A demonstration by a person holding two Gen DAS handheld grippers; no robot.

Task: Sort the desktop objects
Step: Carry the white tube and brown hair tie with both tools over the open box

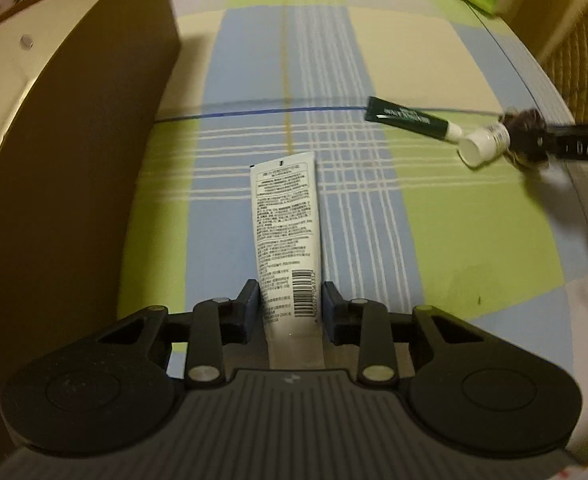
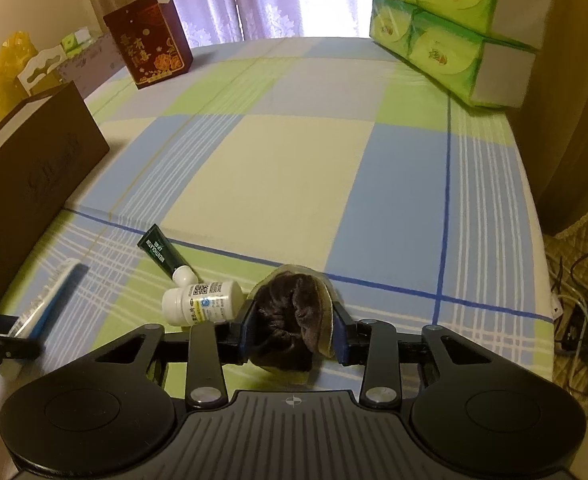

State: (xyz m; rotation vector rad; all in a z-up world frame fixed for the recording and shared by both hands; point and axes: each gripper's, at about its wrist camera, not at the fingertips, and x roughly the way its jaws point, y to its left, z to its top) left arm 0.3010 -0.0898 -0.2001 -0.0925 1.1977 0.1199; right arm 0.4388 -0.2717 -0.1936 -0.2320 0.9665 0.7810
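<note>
My left claw (image 1: 290, 300) grips the white tube (image 1: 286, 232), long axis straight ahead, brown box (image 1: 78, 184) just left. My right claw (image 2: 292, 316) grips the brown pad (image 2: 290, 320) beside the white bottle (image 2: 204, 300).

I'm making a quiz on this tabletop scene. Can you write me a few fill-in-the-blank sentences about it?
1. The left claw has a ____ tube between its fingers.
2. The right claw is shut on a fuzzy ____ pouch.
3. The small pill bottle lies on its ____.
4. The dark green tube's cap touches the ____.

Missing: white; brown; side; pill bottle
</note>
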